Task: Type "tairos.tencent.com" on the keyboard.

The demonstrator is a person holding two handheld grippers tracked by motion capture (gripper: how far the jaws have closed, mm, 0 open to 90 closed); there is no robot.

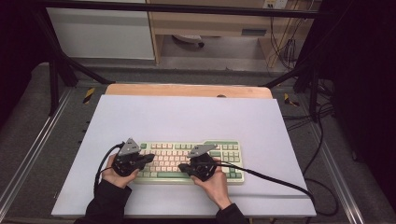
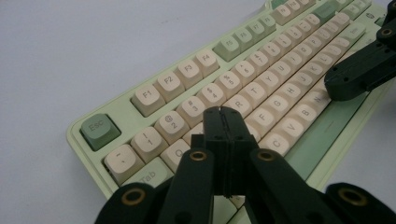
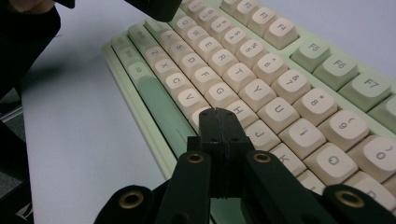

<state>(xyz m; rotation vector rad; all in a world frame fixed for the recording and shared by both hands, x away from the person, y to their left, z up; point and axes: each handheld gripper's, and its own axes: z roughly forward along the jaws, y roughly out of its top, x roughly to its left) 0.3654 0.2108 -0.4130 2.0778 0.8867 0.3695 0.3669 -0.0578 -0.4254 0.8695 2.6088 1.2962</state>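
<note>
White tabletop [image 1: 187, 116] carries a pale-green, cream-keyed keyboard [image 1: 187, 161]; left gripper [image 2: 223, 116] and right gripper [image 3: 218, 116], jaws pressed together and empty, hover over its keys, probably for pecking.

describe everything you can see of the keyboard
The keyboard is a full-size board with a pale green case that looks plastic, cream letter and number keys, and darker green Esc, function and spacebar caps. It lies flat, its length running left to right, near the front edge of the white table top. The left gripper and the right gripper hang over its left and middle keys, jaws shut; whether the tips touch the keys cannot be told.
</note>
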